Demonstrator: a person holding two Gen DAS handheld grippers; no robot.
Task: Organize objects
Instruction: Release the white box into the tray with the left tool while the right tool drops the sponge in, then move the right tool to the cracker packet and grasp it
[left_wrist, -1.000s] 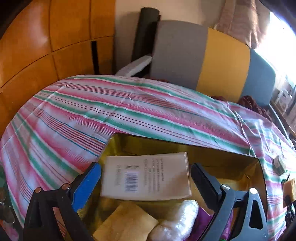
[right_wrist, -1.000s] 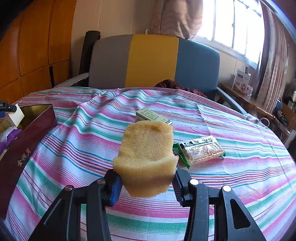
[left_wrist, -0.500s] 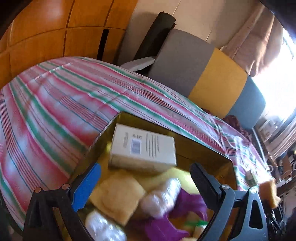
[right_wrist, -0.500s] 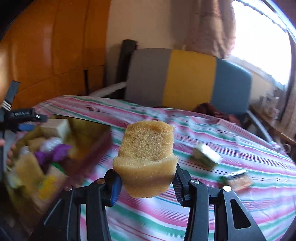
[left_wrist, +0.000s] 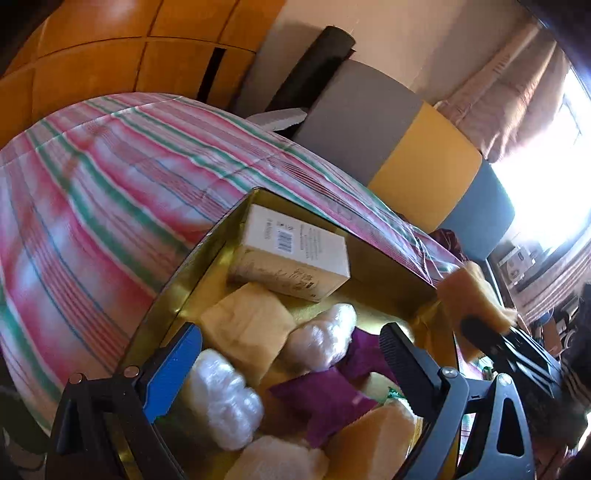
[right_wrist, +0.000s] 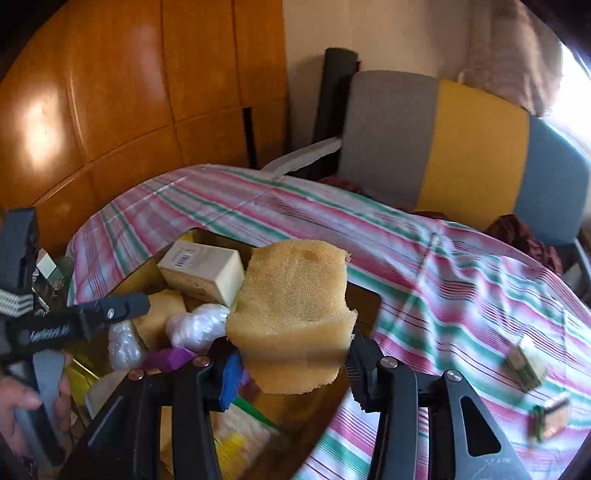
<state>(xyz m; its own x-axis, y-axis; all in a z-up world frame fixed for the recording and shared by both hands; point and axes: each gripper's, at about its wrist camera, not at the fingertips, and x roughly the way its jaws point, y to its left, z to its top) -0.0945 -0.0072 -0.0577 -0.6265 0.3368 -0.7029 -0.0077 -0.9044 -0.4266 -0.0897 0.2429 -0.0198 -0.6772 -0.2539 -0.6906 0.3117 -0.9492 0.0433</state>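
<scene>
A: right gripper (right_wrist: 291, 363) is clamping the porous yellow-tan sponge block (right_wrist: 293, 317) by its lower end, blue pad on one side, black ribbed pad on the other, sponge standing up out of the jaws

B: where's the sponge sitting relative to the box?

A: it's hanging in the air over the near right part of the open gold-lined rectangular box (right_wrist: 365, 295), not touching the contents as far as I can tell. From the left wrist view the same sponge (left_wrist: 469, 295) is showing at the box's right edge

B: left gripper?

A: left gripper (left_wrist: 291, 363) is standing with its jaws wide apart, nothing between them, hovering over the box (left_wrist: 229, 225). In the right view a hand (right_wrist: 14, 413) is gripping its handle at the left edge

B: what's lying in the box?

A: white cardboard carton with a barcode (left_wrist: 291, 254) at the far end, a tan sponge piece (left_wrist: 247, 325) next to it, two white crinkly plastic-wrapped bundles (left_wrist: 321, 338), purple fabric pieces (left_wrist: 325, 400) between them, more yellow sponge near the bottom, blurred

B: outside the box?

A: box is resting on the pink, green and white striped tablecloth (right_wrist: 443, 266); two small packets (right_wrist: 526, 363) are lying well apart from it on the right, too blurred to read. A grey, yellow and blue chair back (right_wrist: 472, 147) is standing behind the table
</scene>
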